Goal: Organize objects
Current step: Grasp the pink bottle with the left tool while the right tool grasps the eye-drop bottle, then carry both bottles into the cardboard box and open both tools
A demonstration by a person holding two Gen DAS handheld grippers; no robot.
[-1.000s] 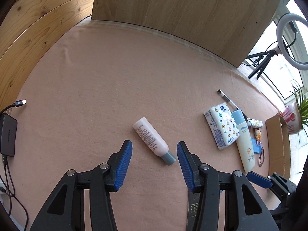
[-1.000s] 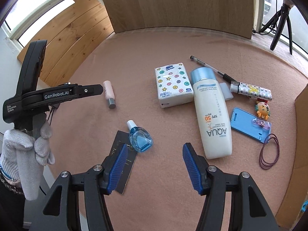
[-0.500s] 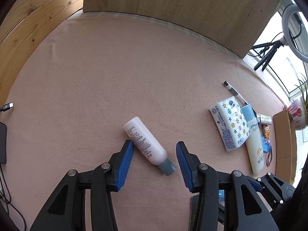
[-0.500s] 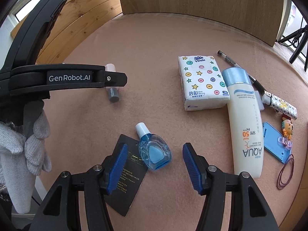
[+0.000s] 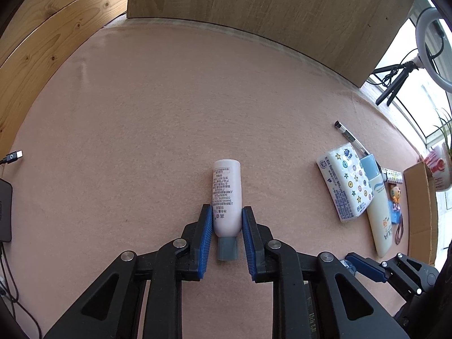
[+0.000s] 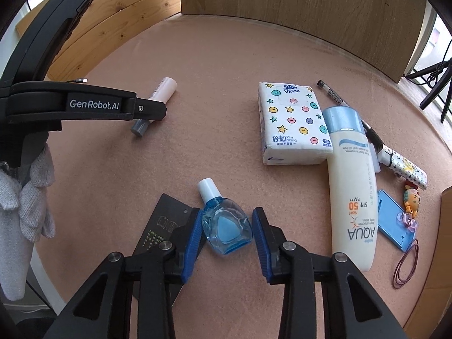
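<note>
The peach felt tabletop (image 5: 141,130) runs bare across the upper left and centre of the left wrist view, up to the wooden back panel (image 5: 268,5) along the top and slatted wood wall (image 5: 42,42) at the upper left. A black charger block with cable (image 5: 5,197) sits at the far left edge.

The left gripper (image 5: 226,220) is clamped on the pink cylindrical plastic bottle with grey cap (image 5: 226,197), low in the centre of the frame. Both blue pads touch its sides near the cap end; the cap lies between the fingers, the body pointing away up the frame.

In the right wrist view, the right gripper (image 6: 227,226) is spread around the small clear blue eye-drop bottle with white cap (image 6: 226,226), bottom centre. The left pad touches or nearly touches it; the right pad stands just apart. A black card (image 6: 161,226) lies under the left finger.

Clutter fills the right side: a star-patterned tissue pack (image 6: 292,124), a cream sunscreen bottle (image 6: 353,186), a pen (image 6: 333,96) and a cardboard box (image 5: 421,212).
</note>
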